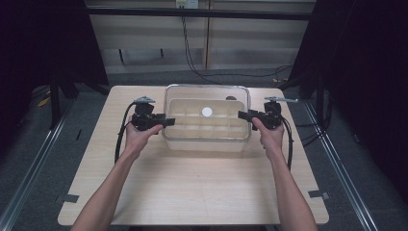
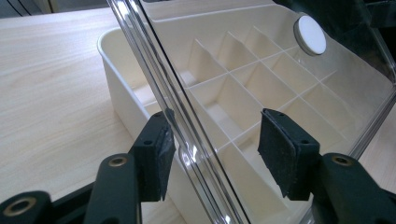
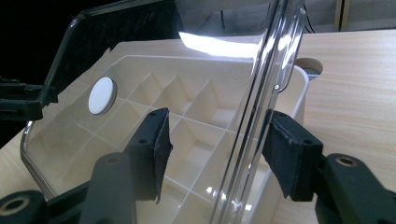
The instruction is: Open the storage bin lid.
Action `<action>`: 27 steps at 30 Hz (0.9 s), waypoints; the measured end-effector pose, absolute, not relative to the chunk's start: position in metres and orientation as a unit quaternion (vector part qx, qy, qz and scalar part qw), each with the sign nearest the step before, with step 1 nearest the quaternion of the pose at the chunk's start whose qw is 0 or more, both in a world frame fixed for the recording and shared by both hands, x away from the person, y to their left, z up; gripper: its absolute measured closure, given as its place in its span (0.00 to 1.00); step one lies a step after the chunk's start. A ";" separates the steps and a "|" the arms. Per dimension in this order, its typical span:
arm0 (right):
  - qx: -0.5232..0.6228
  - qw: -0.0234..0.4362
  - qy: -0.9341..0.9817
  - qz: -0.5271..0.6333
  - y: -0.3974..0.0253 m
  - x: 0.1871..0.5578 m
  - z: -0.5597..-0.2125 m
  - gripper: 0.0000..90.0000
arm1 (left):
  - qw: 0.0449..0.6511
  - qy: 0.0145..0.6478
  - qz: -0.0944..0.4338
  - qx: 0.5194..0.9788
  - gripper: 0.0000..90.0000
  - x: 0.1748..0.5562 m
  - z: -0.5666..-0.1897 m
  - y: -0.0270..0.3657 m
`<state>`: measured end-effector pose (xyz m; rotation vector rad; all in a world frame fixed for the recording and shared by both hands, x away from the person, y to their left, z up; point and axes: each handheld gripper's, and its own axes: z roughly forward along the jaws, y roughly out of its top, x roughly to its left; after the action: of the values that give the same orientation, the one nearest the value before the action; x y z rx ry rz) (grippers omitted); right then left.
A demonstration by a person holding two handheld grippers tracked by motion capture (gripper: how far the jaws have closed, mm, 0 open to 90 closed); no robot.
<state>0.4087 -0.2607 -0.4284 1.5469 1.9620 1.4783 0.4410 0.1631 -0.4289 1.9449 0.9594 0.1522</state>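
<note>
One cream divided box (image 1: 207, 126) sat on the surface (image 1: 192, 183) beneath one clear lid (image 1: 208, 91); the left gripper (image 1: 166, 122) and right gripper (image 1: 243, 115) each straddled a lid edge, jaws open.

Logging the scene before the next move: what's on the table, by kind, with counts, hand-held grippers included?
Clear lid with a white round disc: 1
Cream divided tray: 1
Hand-held grippers: 2, left hand-held gripper and right hand-held gripper, each with its jaws open astride an edge of the lid
Total: 4
</note>
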 end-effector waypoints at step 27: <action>0.513 0.127 0.658 0.537 -0.263 0.393 -0.408 0.73 | 0.507 0.375 0.057 0.774 0.65 0.426 -0.410 0.176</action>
<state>0.3935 -0.2628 -0.4075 1.4924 1.9142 1.5632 0.4263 0.1761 -0.4104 1.8654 0.9052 0.1371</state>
